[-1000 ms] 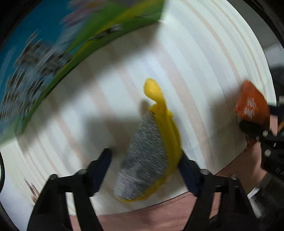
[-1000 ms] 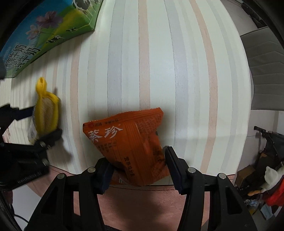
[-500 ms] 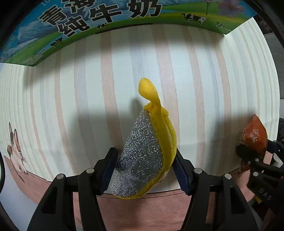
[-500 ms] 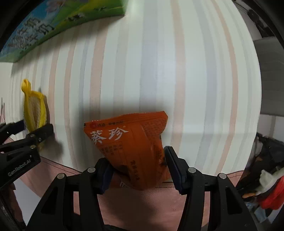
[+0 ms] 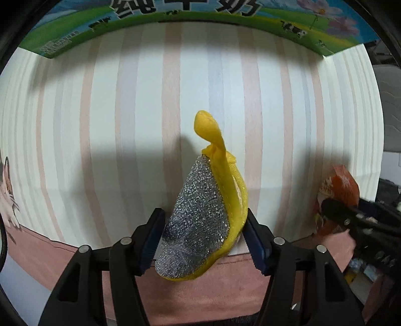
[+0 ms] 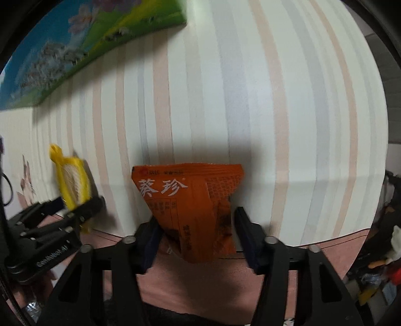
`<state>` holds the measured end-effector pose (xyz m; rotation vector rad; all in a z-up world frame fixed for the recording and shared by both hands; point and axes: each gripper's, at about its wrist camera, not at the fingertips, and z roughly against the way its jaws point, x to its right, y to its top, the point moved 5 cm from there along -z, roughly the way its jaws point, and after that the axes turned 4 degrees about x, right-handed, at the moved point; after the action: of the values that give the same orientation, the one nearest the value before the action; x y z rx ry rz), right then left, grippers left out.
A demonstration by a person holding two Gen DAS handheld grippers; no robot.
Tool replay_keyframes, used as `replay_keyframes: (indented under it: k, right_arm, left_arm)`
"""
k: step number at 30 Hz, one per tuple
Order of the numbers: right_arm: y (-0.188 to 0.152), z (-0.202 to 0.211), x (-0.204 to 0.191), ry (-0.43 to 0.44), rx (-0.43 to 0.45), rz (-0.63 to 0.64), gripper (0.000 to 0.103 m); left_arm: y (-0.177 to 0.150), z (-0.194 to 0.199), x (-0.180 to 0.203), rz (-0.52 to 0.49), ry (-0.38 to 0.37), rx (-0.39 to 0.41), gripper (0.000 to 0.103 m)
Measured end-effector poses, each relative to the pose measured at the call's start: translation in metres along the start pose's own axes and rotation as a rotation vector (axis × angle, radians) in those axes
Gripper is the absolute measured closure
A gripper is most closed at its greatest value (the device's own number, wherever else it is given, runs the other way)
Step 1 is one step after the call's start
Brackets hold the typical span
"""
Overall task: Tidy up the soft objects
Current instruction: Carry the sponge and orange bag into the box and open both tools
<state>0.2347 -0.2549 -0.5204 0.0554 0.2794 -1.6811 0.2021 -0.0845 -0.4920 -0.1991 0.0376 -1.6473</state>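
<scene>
Above the counter's (image 5: 105, 130) near edge, left hand-held gripper (image 5: 204, 242) pinches a scouring pad (image 5: 200, 225), right hand-held gripper (image 6: 195, 237) a snack packet (image 6: 193, 208); gentle, level carrying should prevent slips.

This looks like a lived-in home to me, not a lab or shop. I'm working over a table with a pastel striped cloth (image 5: 125, 125) that has a pink border and a cartoon cat (image 5: 7, 190) printed at its edge. A milk carton box (image 5: 200, 15) with cows, flowers and green meadow art sits at the far side. Off to my right I see a grey padded chair (image 5: 391, 107) and a heap of household clutter (image 6: 386, 265) on the floor.
</scene>
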Motion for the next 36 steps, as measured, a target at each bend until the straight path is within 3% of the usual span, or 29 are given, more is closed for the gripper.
replay_keyframes:
  k: [3, 8, 9, 10, 11, 12, 15, 17, 22, 26, 28, 30, 33, 36]
  right_arm:
    - [0.001, 0.007, -0.001, 0.006, 0.011, -0.006, 0.036]
    - [-0.002, -0.003, -0.007, -0.029, -0.001, 0.023, 0.036]
    - [-0.004, -0.007, -0.011, -0.047, 0.005, 0.032, 0.036]
    - [-0.004, -0.010, -0.016, -0.071, 0.019, 0.040, 0.041]
    - [-0.004, -0.011, -0.018, -0.100, 0.035, 0.048, 0.049]
    - [-0.006, -0.012, -0.021, -0.111, 0.034, 0.054, 0.055]
    - [-0.008, -0.009, -0.030, -0.134, 0.051, 0.066, 0.058]
    - [-0.010, 0.002, -0.040, -0.111, 0.062, 0.075, 0.058]
    - [0.001, 0.063, -0.072, 0.005, 0.144, 0.092, 0.059]
    - [0.029, 0.138, -0.101, 0.069, 0.257, 0.146, 0.059]
    - [0.049, 0.170, -0.103, 0.070, 0.299, 0.171, 0.059]
    - [0.091, 0.199, -0.096, 0.043, 0.336, 0.195, 0.059]
    - [0.133, 0.209, -0.105, -0.035, 0.362, 0.214, 0.059]
    - [0.183, 0.198, -0.107, -0.116, 0.329, 0.211, 0.059]
  left_arm:
    - [-0.001, -0.003, 0.003, -0.024, 0.002, -0.011, 0.035]
    - [0.001, -0.007, 0.014, -0.082, 0.076, 0.027, 0.035]
    - [0.002, -0.005, 0.022, -0.091, 0.096, 0.039, 0.042]
    - [0.001, -0.003, 0.024, -0.103, 0.120, 0.060, 0.052]
    - [-0.001, -0.003, 0.027, -0.106, 0.119, 0.064, 0.055]
    - [-0.001, -0.003, 0.029, -0.100, 0.114, 0.060, 0.056]
    - [-0.003, 0.003, 0.026, -0.073, 0.092, 0.059, 0.059]
    - [-0.002, 0.017, 0.019, -0.038, 0.035, 0.065, 0.059]
    - [0.012, 0.104, 0.010, 0.028, -0.087, 0.188, 0.059]
    - [0.049, 0.184, -0.008, 0.055, -0.122, 0.310, 0.059]
    - [0.074, 0.213, -0.021, 0.062, -0.092, 0.361, 0.059]
    - [0.104, 0.232, -0.033, 0.061, -0.025, 0.401, 0.059]
    - [0.148, 0.240, -0.060, 0.079, 0.047, 0.415, 0.059]
    - [0.185, 0.222, -0.086, 0.109, 0.090, 0.350, 0.059]
